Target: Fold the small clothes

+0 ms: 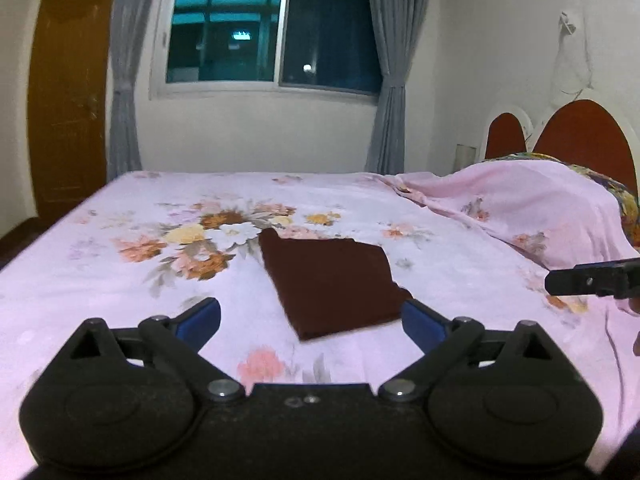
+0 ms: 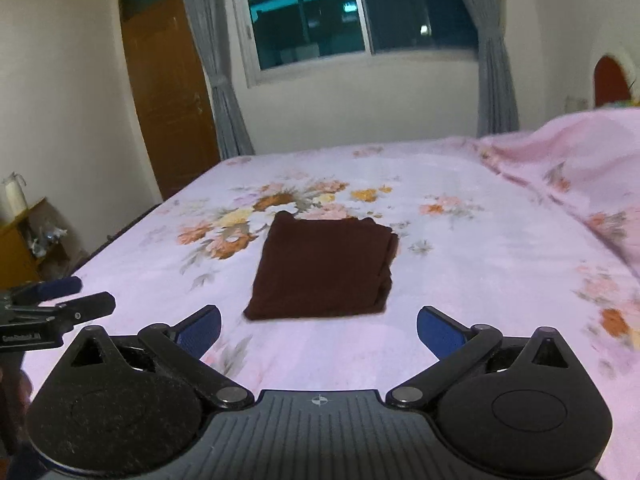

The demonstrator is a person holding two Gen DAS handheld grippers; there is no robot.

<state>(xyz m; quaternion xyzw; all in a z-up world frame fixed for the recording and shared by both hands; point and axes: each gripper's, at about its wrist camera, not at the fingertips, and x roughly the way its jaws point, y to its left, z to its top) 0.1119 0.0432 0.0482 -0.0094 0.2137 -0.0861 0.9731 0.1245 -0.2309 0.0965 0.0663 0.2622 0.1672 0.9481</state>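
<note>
Brown garment [image 2: 324, 268], folded into a flat, roughly rectangular packet, lies on the floral bedsheet [image 1: 100, 280] about mid-bed, just below the big flower print and well clear of every edge of the bed. Nothing is touching it. The left tongs [image 1: 310, 320] are spread wide with nothing between the blue pads [image 1: 200, 322], and the right tongs [image 2: 318, 330] are likewise released and empty; both hang above the sheet on the near side of the cloth, the left one's black frame showing at the left rim of the right wrist view.

As I judge it, the fold looks done, and the step in hand is letting go and checking the result. To do that well, keep both tongs wide and clear of the packet so no pad snags a layer and drags it open. Stacked layer edges show along its right side, slightly stepped; if neatness matters, a light press or a small tuck there would square them, coming straight down from above, not sliding in from the side.

In the right wrist view the packet's long axis runs from the near edge of the bed toward the window [image 2: 360, 12] side, leaning slightly right as it goes. One far corner pokes up into the flower print, and the near short edge faces the tongs.
</note>
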